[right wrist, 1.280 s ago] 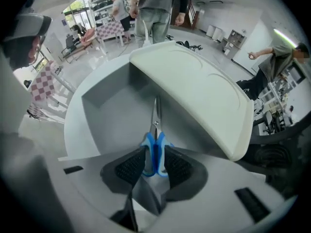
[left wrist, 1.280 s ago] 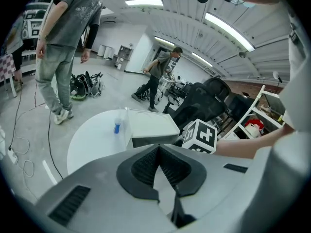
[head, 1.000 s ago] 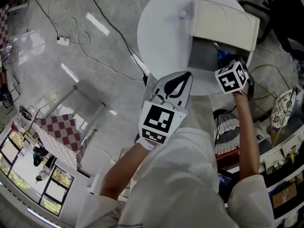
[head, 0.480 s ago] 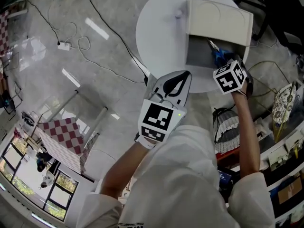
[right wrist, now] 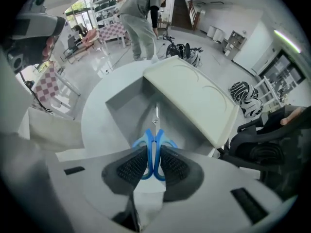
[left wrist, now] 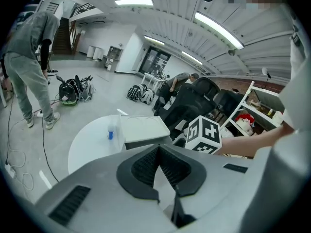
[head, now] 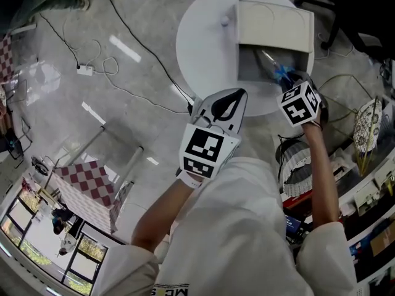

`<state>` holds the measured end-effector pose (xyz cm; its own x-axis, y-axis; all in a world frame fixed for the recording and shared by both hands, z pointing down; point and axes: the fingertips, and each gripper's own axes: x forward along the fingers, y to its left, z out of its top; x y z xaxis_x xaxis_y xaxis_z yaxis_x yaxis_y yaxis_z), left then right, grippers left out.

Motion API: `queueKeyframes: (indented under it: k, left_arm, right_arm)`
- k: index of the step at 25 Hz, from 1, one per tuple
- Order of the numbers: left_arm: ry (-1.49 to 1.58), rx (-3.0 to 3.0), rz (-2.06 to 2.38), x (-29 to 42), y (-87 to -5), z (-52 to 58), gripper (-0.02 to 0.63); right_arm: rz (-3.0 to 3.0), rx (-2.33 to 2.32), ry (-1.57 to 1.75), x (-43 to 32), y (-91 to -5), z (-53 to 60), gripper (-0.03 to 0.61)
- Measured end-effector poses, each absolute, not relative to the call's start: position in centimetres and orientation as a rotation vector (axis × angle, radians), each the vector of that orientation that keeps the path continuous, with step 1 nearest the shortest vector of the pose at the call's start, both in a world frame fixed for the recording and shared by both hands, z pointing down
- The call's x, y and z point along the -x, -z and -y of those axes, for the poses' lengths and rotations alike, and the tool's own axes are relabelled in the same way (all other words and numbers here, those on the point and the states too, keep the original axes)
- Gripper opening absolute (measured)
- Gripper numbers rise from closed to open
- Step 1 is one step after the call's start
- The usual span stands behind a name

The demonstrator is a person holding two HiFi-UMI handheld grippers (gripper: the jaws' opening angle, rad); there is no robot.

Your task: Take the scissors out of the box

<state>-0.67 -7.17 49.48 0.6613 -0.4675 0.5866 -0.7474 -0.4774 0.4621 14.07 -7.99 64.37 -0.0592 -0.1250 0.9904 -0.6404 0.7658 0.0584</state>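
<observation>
Now: right tool (right wrist: 154, 154) clamped on the blue handles of the scissors (right wrist: 148, 140), blades pointing into the box (head: 253, 66). Against a second ago, the tool sits at the same open side of the box. More of the blade shows across the grey interior, which reads as grip made and scissors lifting off the box floor. Blades still over the box, so not out yet; a draw back toward the person looks like the next step. Left tool (left wrist: 158, 152): jaws together, nothing between them, held back from the table (head: 203, 42), unchanged.
</observation>
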Motion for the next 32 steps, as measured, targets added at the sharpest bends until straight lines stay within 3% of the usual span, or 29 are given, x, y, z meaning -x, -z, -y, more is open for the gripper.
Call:
queueKeyframes:
  k: [32]
  left_arm:
    - [-0.366, -2.352, 0.985, 3.9, -37.5, 6.2, 0.011]
  right_arm:
    - [2.012, -1.350, -0.482, -12.5, -40.6, 5.4, 0.146]
